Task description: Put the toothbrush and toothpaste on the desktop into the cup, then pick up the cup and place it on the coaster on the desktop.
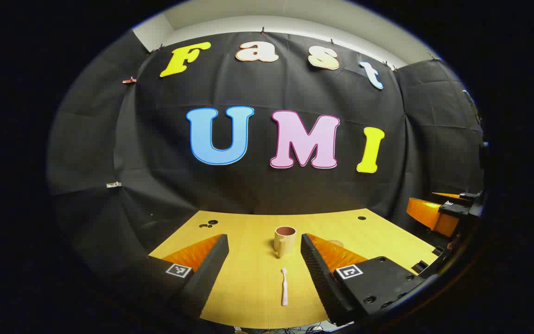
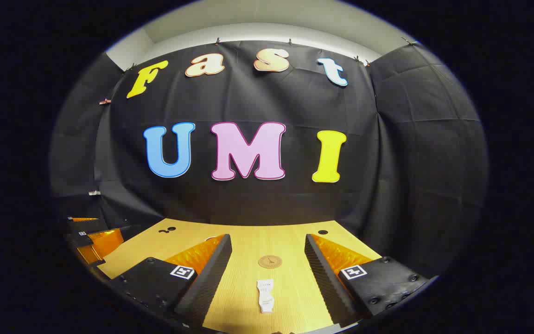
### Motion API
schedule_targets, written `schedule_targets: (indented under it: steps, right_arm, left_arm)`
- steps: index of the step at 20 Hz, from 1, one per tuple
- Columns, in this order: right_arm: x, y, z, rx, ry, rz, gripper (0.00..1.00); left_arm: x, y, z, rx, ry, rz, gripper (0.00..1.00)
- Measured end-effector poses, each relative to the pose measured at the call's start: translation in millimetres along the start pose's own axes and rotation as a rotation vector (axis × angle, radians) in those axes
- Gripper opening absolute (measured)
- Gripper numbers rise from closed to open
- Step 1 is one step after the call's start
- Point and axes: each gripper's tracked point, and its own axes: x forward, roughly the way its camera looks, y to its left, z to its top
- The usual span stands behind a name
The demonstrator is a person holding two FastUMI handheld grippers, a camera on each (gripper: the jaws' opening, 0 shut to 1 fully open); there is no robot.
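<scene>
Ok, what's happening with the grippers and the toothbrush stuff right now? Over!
Left gripper open, right gripper open, both empty. Toothbrush and toothpaste flat on the desktop; cup upright; coaster bare. Nothing blocking.

Black cloth (image 2: pixel 410 153) hangs clipped as the booth's wall on three sides, a pale wall (image 2: pixel 267 18) above it, behind a light wooden desktop (image 1: pixel 248 283).

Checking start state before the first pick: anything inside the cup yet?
Nothing sticks out of the cup; its upper inside wall looks bare, the bottom is hidden by the rim. The toothbrush lies on the desktop in front of it, and the toothpaste lies there too.
</scene>
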Motion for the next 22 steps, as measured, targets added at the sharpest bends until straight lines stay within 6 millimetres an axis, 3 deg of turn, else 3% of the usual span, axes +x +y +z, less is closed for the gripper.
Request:
schedule_targets:
  steps: [10,16,22]
  right_arm:
    - [40.4,-16.2,-32.4,0.002,0.111,0.029,0.97]
    - [67.5,-9.1,-50.3,0.004,0.172,0.073,0.98]
    - [97.9,3.4,-93.3,0.007,0.3,0.116,0.97]
  left_arm:
    - [34.5,-19.4,-14.4,-0.003,0.053,0.014,0.97]
    - [46.6,-19.5,-23.4,-0.005,0.079,0.062,0.97]
    - [56.4,-6.9,-42.7,-0.018,0.127,0.14,0.97]
